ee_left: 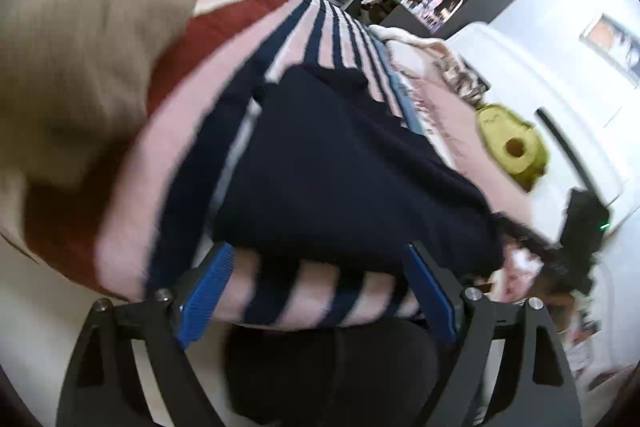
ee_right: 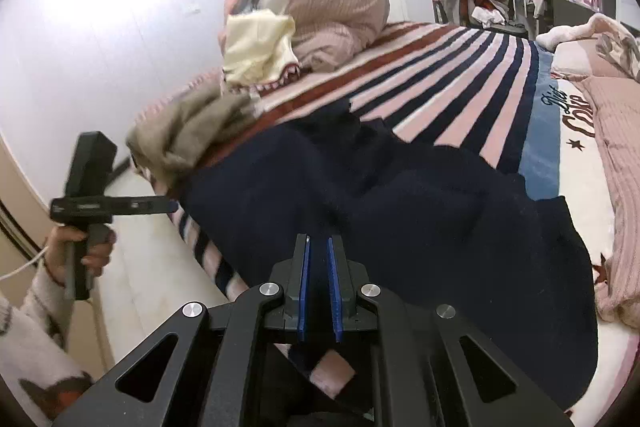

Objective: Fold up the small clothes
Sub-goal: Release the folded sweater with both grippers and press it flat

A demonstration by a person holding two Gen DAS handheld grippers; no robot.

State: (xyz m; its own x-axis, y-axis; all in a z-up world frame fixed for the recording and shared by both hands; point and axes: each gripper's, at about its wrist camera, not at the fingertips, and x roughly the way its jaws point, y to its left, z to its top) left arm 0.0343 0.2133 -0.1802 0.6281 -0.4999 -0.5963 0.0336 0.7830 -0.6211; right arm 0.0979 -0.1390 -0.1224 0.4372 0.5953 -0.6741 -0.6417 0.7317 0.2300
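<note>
Lying spread across a striped blanket point(ee_right: 460, 83) on a bed, a dark navy garment point(ee_right: 400, 203) fills the middle of both wrist views. The right gripper point(ee_right: 318, 247) points down at the garment's near edge with its blue pads drawn close together, a narrow slit between them; navy cloth appears to run into that slit, so the jaws look clamped on the fabric's hem. The left gripper point(ee_left: 316, 259) stands wide open, its blue pads point(ee_left: 208, 291) set well apart on either side of the blanket's near edge, with the navy garment point(ee_left: 340, 163) just beyond them and nothing pinched between them. In the right wrist view the same left gripper point(ee_right: 172, 205) shows side-on at the bed's left edge, held by a hand point(ee_right: 80, 251) in a pale patterned sleeve point(ee_right: 32, 331), its tip just beside the garment's left corner. A heap of other clothes sits at the blanket's far left: a tan knit piece point(ee_right: 188, 131), a cream one point(ee_right: 256, 47) above it, and a bundled pink quilt point(ee_right: 320, 11) behind. A yellow object point(ee_left: 512, 147) lies off to the right in the blurred left wrist view.
</note>
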